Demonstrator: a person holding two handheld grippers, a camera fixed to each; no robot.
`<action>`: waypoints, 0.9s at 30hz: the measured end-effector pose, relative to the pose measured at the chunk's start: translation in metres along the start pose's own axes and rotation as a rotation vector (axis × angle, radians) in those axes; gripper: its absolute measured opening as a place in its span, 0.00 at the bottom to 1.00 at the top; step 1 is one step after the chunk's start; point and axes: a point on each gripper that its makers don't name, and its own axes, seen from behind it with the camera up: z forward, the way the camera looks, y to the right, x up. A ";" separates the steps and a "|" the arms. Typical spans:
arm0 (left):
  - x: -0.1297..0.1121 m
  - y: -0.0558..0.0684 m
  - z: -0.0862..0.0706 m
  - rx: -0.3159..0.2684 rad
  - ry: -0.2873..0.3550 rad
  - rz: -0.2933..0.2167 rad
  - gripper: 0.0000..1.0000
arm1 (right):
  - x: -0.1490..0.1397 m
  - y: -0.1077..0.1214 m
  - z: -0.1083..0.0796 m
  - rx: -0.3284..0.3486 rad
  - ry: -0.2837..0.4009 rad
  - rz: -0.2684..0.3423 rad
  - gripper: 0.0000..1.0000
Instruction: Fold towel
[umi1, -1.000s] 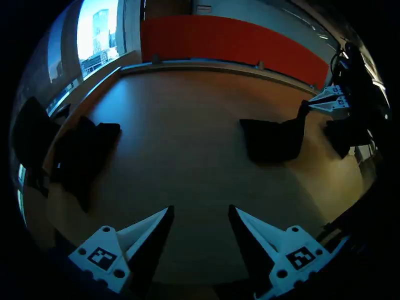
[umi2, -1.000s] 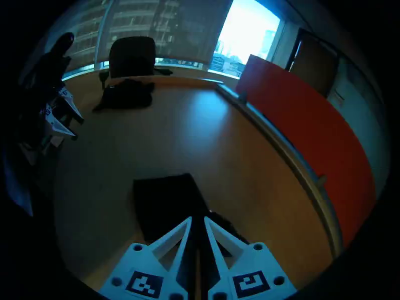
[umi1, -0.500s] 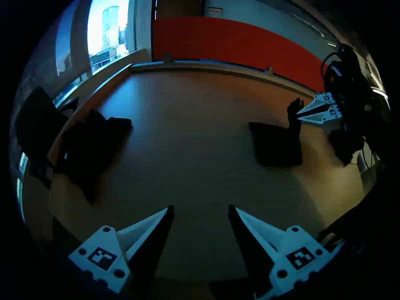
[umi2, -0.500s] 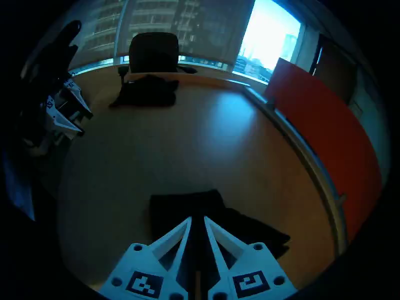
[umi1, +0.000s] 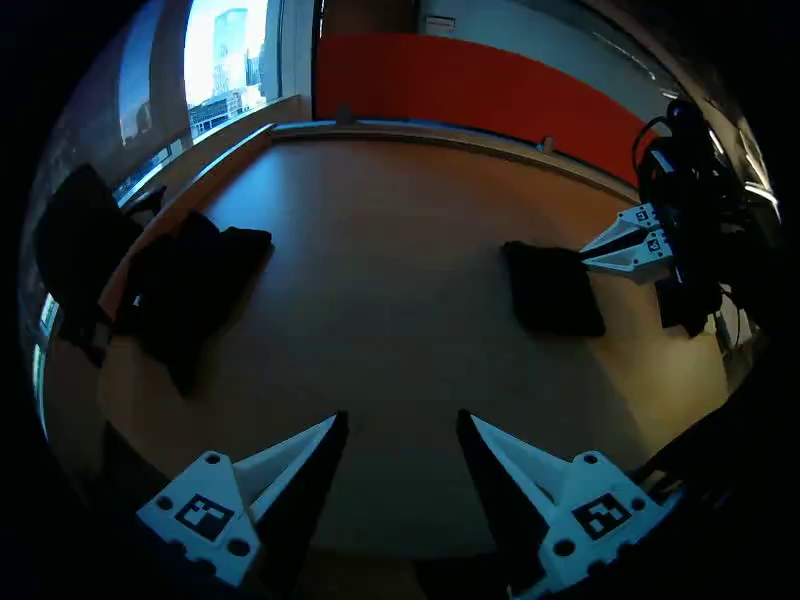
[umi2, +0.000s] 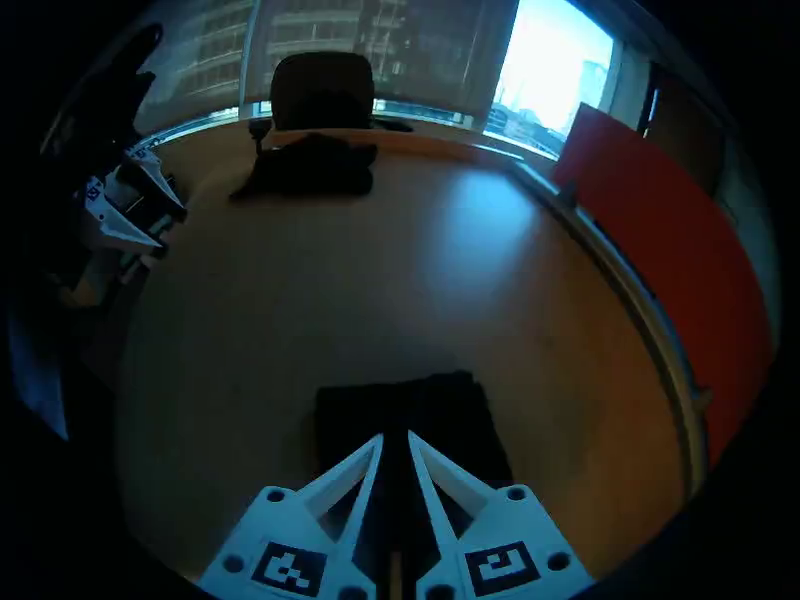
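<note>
A dark towel (umi1: 552, 290) lies folded flat in a small rectangle on the wooden table (umi1: 380, 250). My right gripper (umi1: 584, 255) meets its right edge there. In the right gripper view the towel (umi2: 450, 420) spreads just beyond my right gripper (umi2: 395, 437), whose fingers stand almost together with the towel's near edge pinched between them. My left gripper (umi1: 400, 418) hangs open over bare table, well short of the towel, with nothing between its fingers. Across the table, the left gripper (umi2: 172, 230) sits in a hand at the left.
A heap of dark cloth (umi1: 195, 280) lies at the table's far end (umi2: 310, 165), in front of an office chair (umi2: 320, 90). A red partition (umi1: 480, 85) runs along the table's long side. Windows stand behind the chair.
My right gripper brought the lifted towel corner down and across. The raised flap now lies flat, leaving a smaller rectangle. My left gripper stayed open and barely moved.
</note>
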 end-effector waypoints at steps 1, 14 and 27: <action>0.000 0.000 0.000 0.000 -0.001 0.001 0.80 | 0.000 0.001 0.000 -0.001 0.001 0.003 0.03; 0.000 0.003 0.000 -0.002 -0.003 0.006 0.80 | -0.006 0.008 -0.007 -0.034 0.005 0.030 0.69; 0.001 0.002 -0.002 -0.003 0.001 0.011 0.80 | -0.034 -0.002 -0.014 -0.053 -0.025 0.087 0.70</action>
